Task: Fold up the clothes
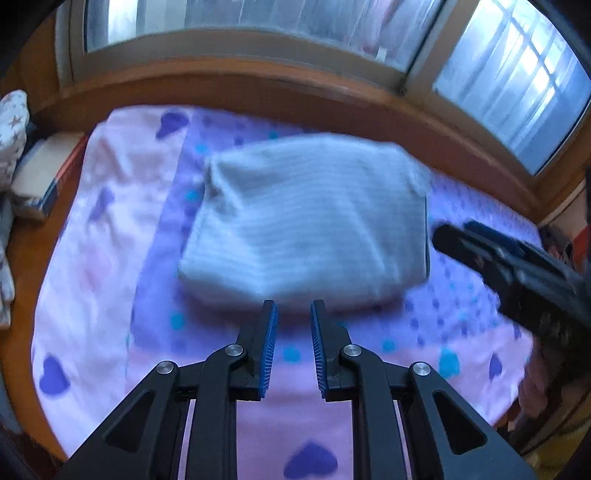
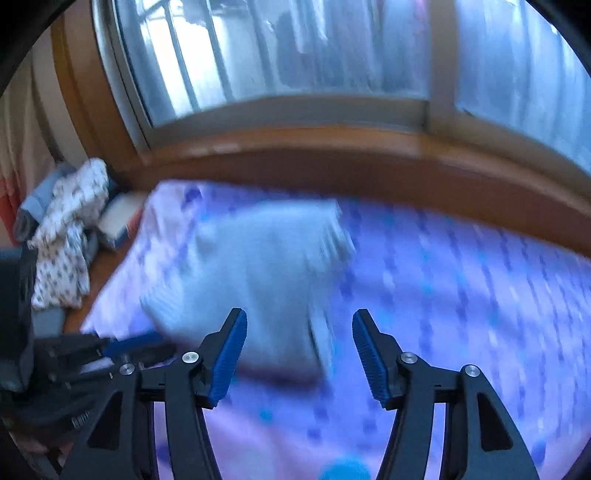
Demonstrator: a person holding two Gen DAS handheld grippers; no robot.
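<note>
On a heart-print sheet below a window, the folded garment lies flat and released, left gripper narrowly parted and empty, right gripper wider, empty, apparently because the fold is finished.

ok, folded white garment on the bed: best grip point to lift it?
Judging from both views: take the folded garment at its near edge, approaching low from the front with the left gripper. That edge looks thick and stacked, facing the jaws; nothing is held now.
</note>
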